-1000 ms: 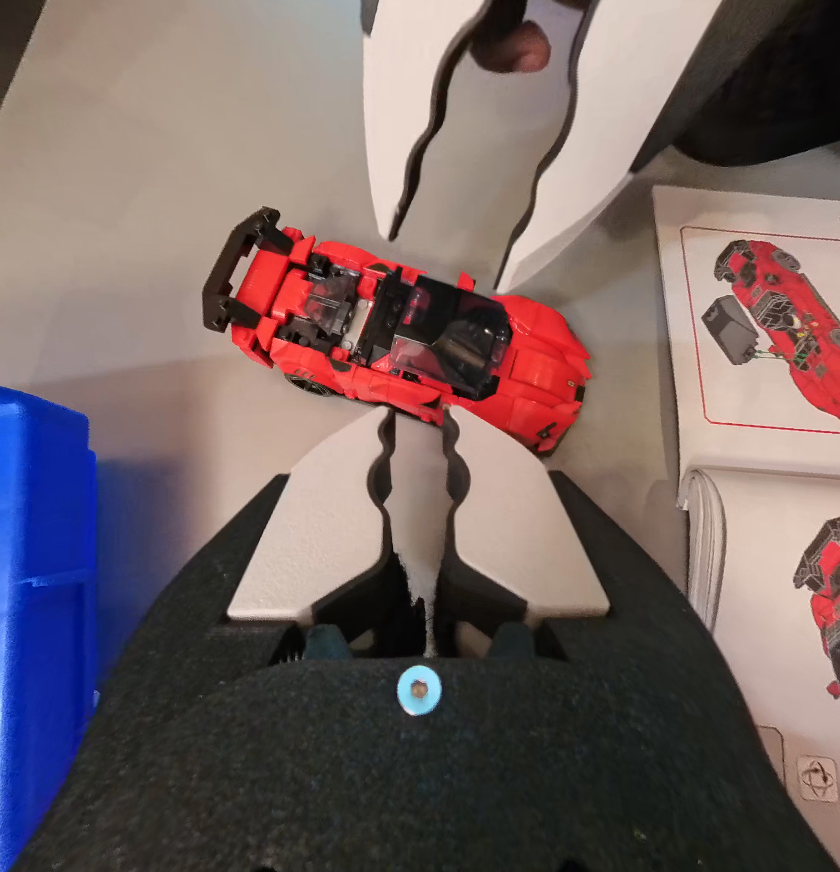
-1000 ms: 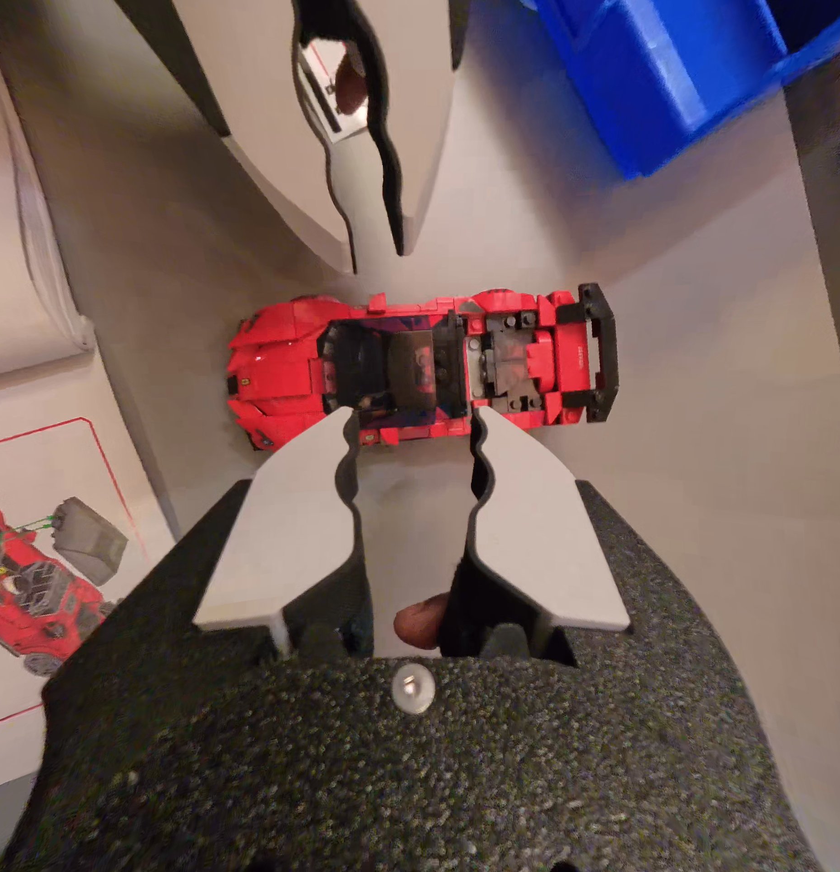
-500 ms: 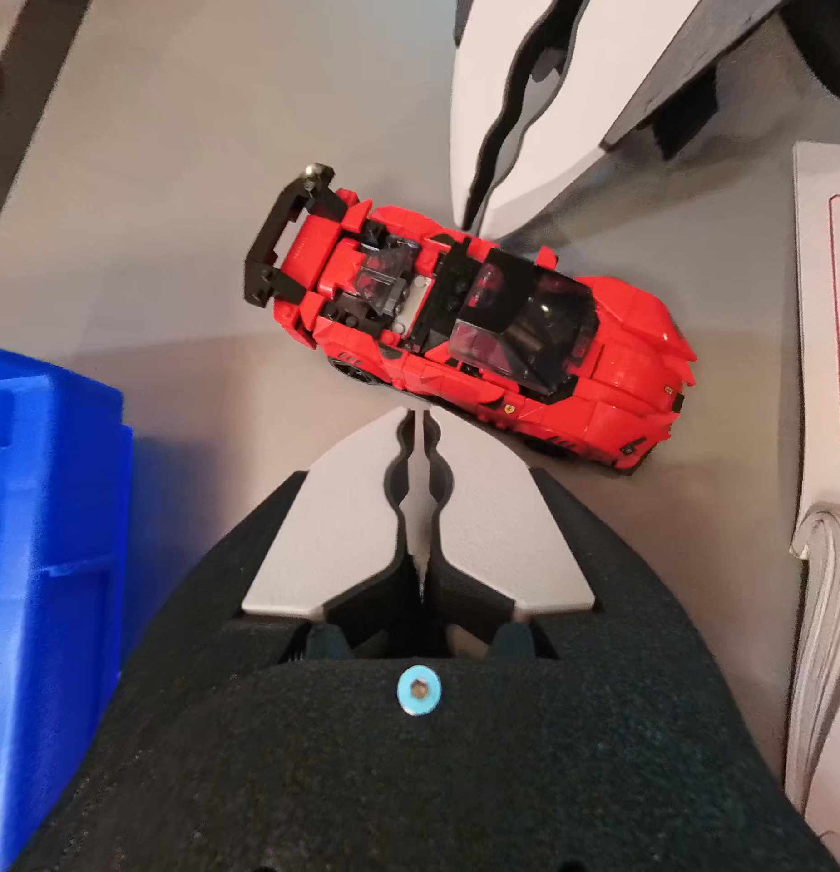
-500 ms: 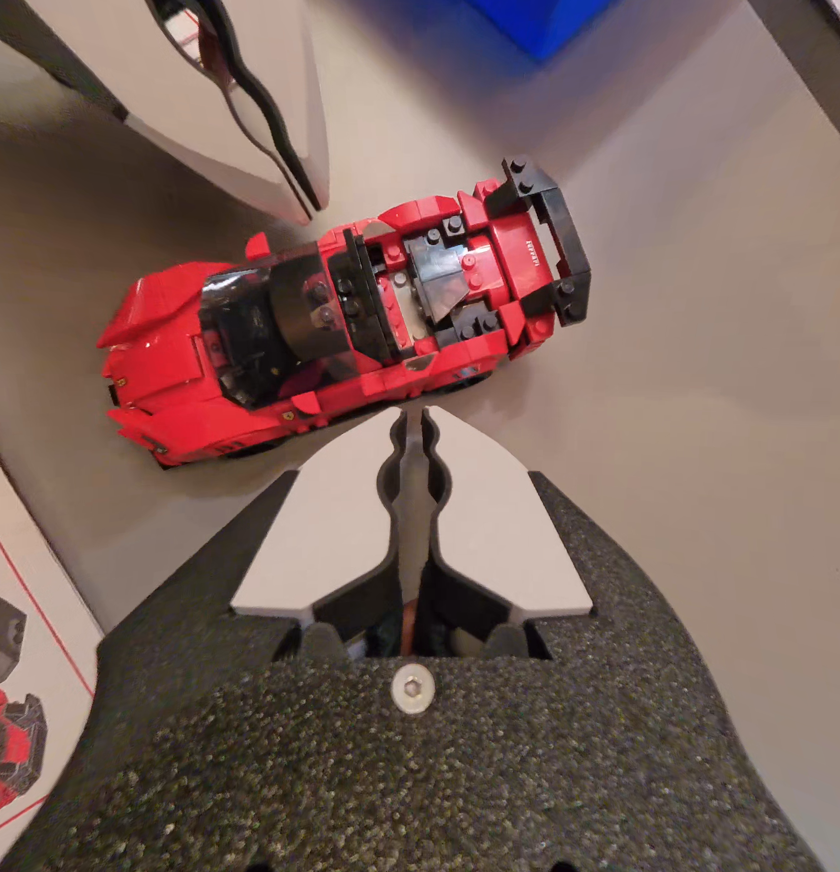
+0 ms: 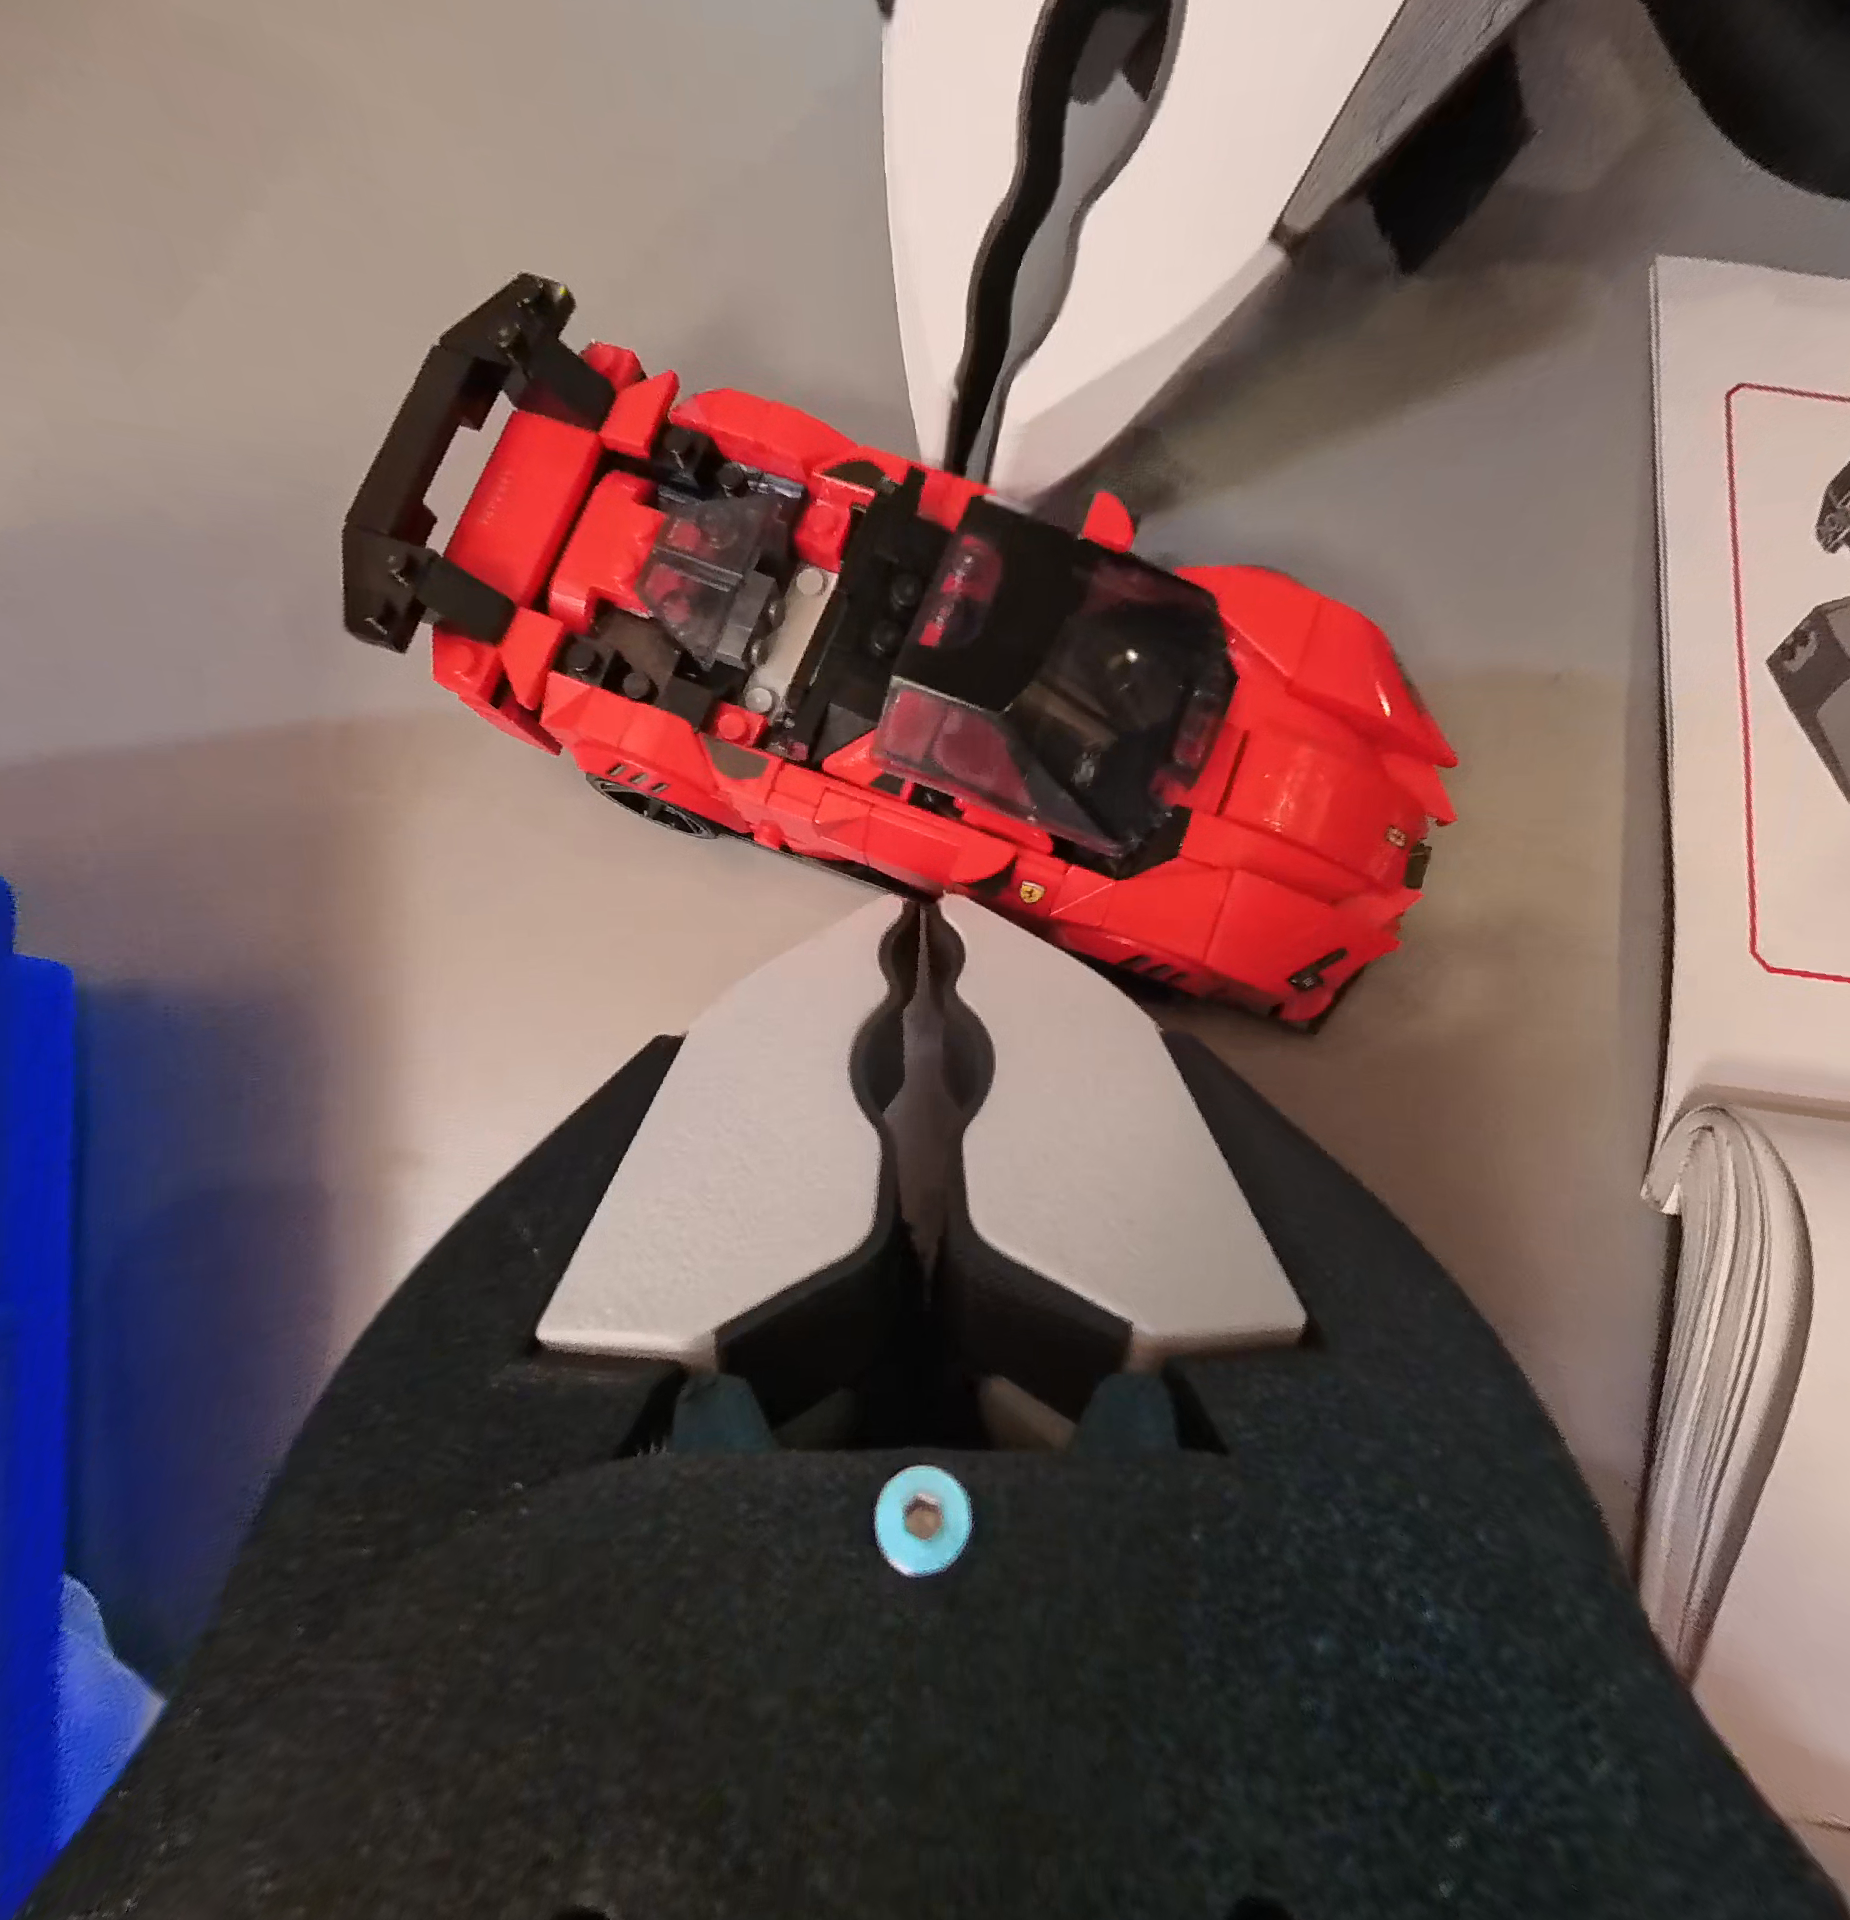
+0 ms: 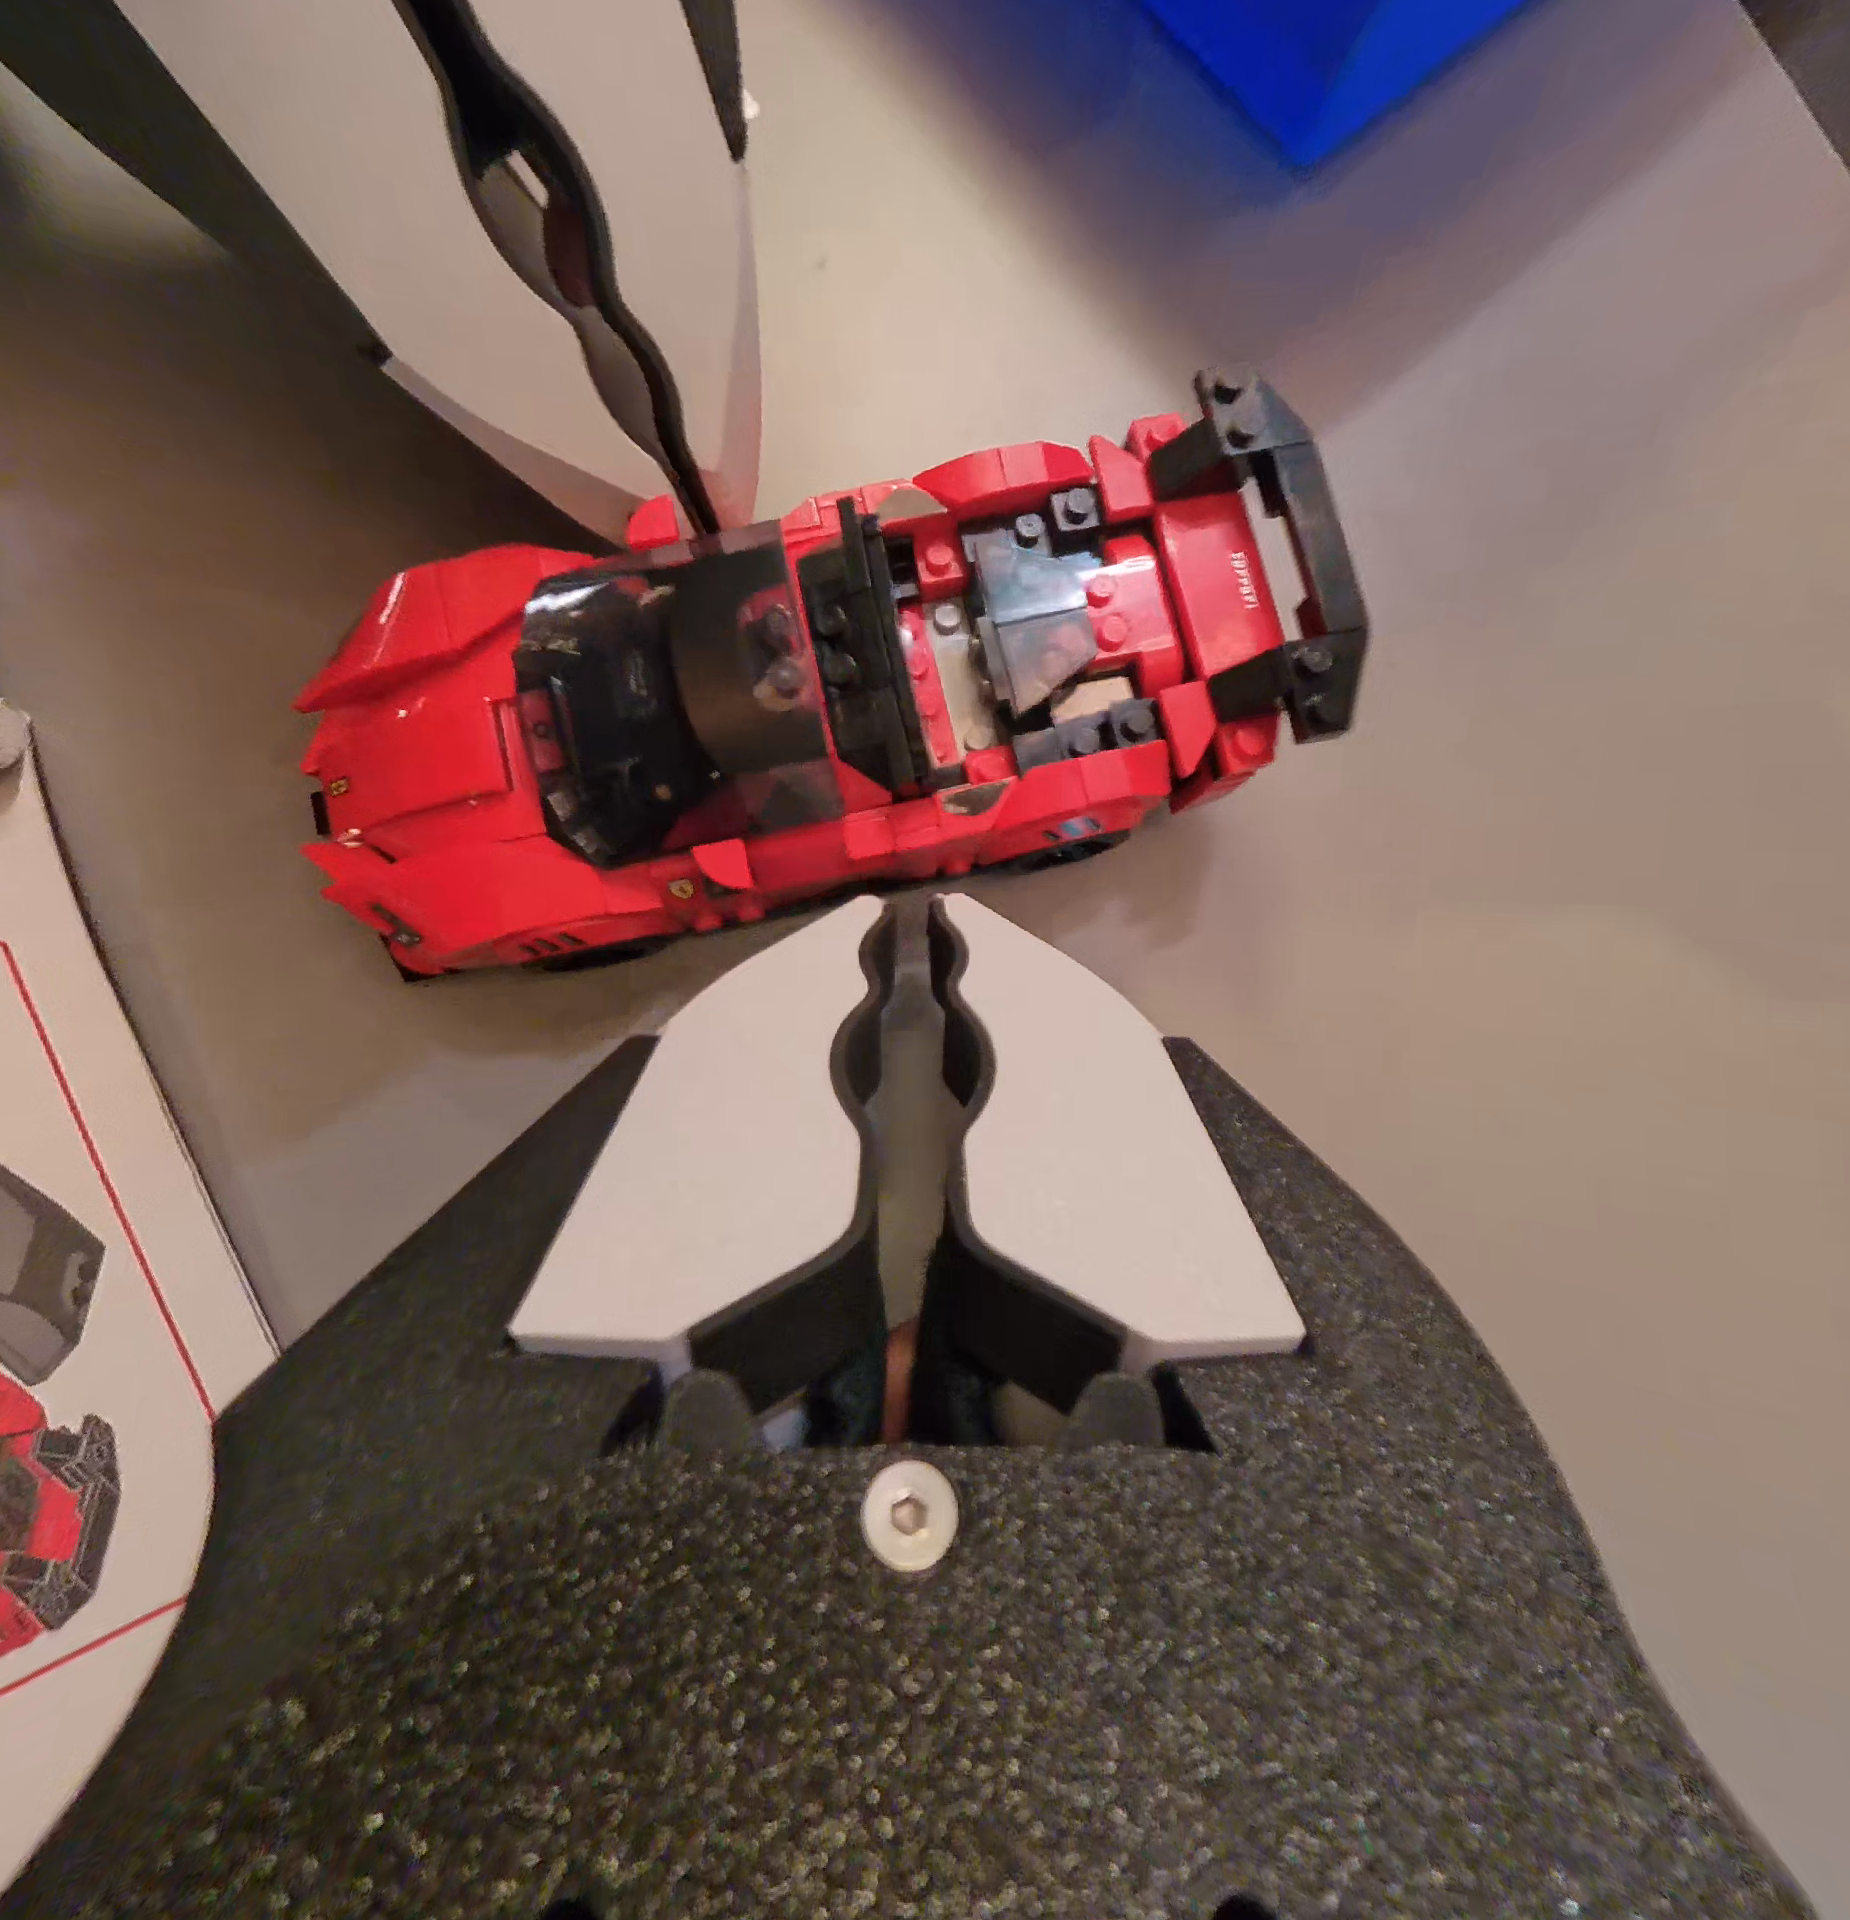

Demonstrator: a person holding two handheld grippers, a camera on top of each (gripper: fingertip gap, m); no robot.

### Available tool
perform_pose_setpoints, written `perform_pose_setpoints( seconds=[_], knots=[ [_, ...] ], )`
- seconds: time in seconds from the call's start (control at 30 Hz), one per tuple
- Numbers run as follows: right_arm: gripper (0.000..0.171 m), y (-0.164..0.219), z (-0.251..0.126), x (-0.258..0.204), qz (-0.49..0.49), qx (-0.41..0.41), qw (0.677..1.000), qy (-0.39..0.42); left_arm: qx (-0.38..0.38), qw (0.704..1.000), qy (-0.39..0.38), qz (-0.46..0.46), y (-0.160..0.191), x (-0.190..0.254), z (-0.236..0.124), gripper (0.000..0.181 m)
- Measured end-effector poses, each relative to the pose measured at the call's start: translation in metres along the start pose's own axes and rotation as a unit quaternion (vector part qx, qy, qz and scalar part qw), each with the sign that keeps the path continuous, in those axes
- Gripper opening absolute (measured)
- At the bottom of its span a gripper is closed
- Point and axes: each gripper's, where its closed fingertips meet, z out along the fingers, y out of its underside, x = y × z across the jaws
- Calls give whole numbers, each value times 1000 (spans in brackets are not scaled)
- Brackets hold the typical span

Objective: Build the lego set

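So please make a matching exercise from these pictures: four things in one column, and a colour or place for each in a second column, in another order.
Things:
1. car
2. spoiler
3. bin
4. booklet

Descriptions:
a. blue, at the left edge of the left wrist view
b. black, at the rear end of the car
c. red, lying on the table between the two shut grippers
d. white paper, open, at the right edge of the left wrist view

Pairs: 1-c, 2-b, 3-a, 4-d

The left gripper and right gripper each have their tips close to one side of the car.
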Motion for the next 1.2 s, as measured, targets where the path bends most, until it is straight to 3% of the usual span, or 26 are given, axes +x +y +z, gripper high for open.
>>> perform_pose_setpoints(
  seconds=[0.1,0.2,0.43,0.93,1.2],
  knots=[
    [8,-4,-15,6,1,15,1000,14,2,1000,2,-4,0,3,1,1],
    [19,-19,-28,-11,-18,48,998,-24,4,1000,4,-4,1,6,2,1],
    [28,-38,-8,-39,-149,34,988,11,16,1000,10,-12,1,7,4,2],
    [24,-43,-3,-45,-173,0,985,2,17,1000,14,-12,0,8,4,3],
    [45,-39,-8,-37,-115,12,993,-13,17,1000,16,-13,0,8,3,4]
  ],
)
